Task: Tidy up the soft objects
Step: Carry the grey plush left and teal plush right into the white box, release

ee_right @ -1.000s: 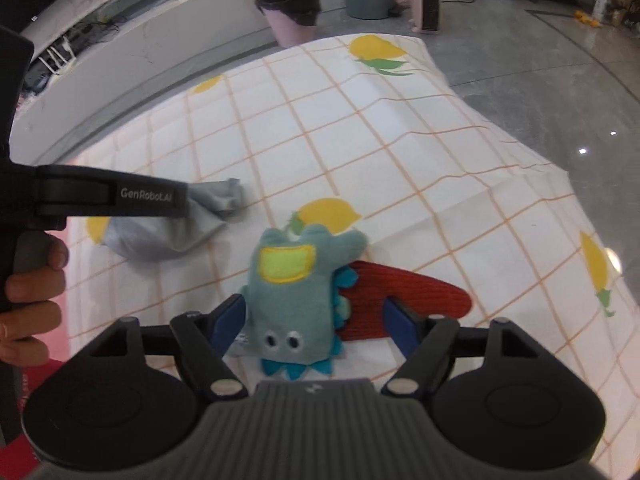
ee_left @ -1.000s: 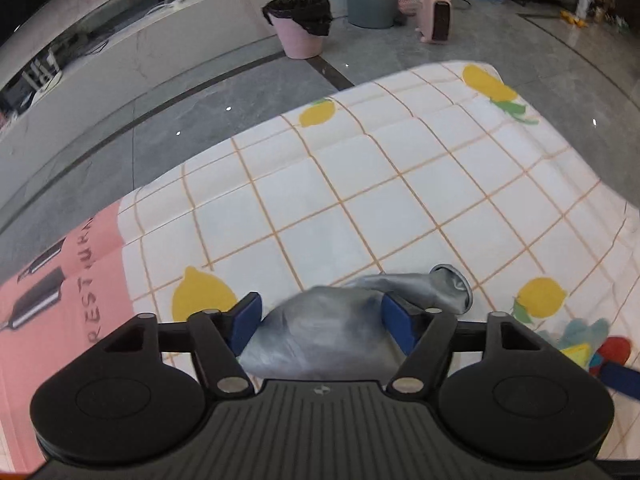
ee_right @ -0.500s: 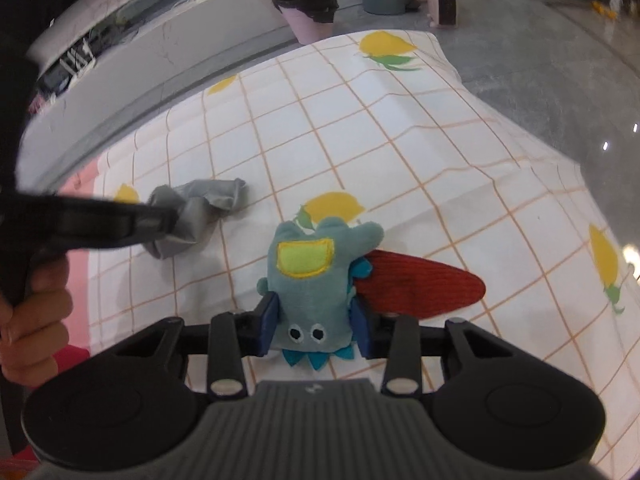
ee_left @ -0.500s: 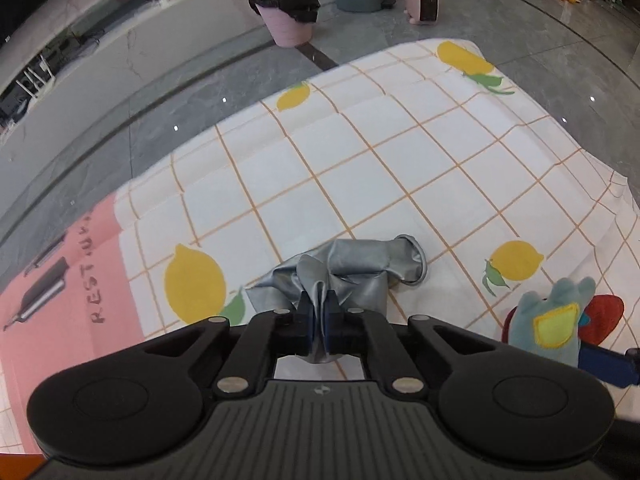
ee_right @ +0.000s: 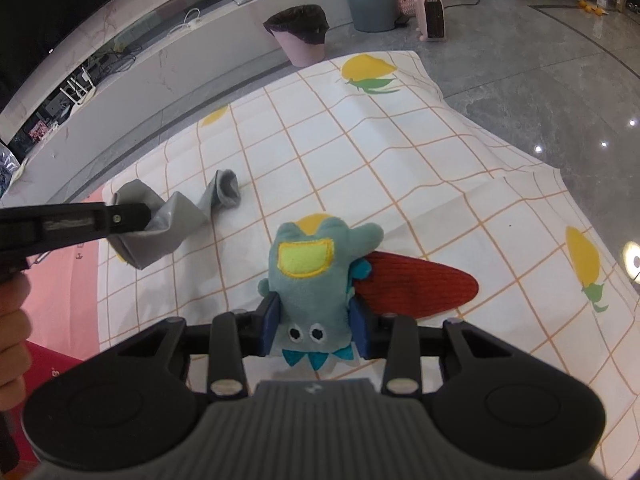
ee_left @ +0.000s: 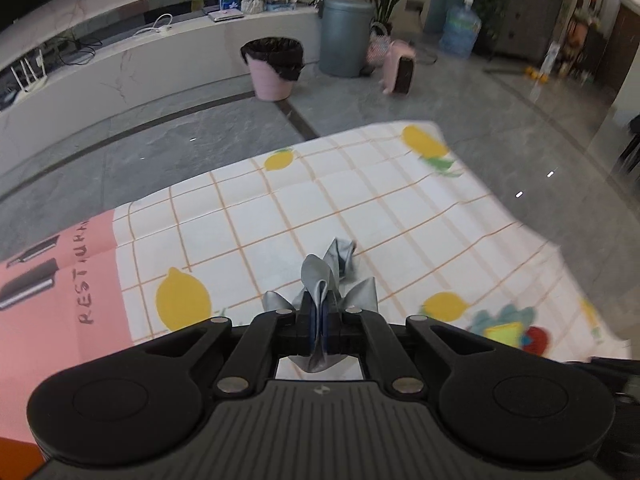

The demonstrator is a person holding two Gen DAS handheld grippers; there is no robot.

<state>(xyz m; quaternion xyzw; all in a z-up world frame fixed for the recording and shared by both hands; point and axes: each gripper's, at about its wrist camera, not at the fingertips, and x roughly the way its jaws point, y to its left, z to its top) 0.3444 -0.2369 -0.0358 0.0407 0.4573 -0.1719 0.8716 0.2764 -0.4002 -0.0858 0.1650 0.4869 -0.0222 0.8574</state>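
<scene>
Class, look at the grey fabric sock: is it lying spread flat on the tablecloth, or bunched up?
Bunched. The grey fabric sock is pinched into folds by the shut left gripper, one end trailing on the lemon-print checked tablecloth.

The far half of the tabletop, under its lemon-print cloth, lies bare and can be crossed freely. Nearer, passage is narrowed by a grey sock hanging from the left hand-held gripper and by a teal plush toy lying on a red felt piece. A bare strip of cloth is left between sock and toy.
</scene>
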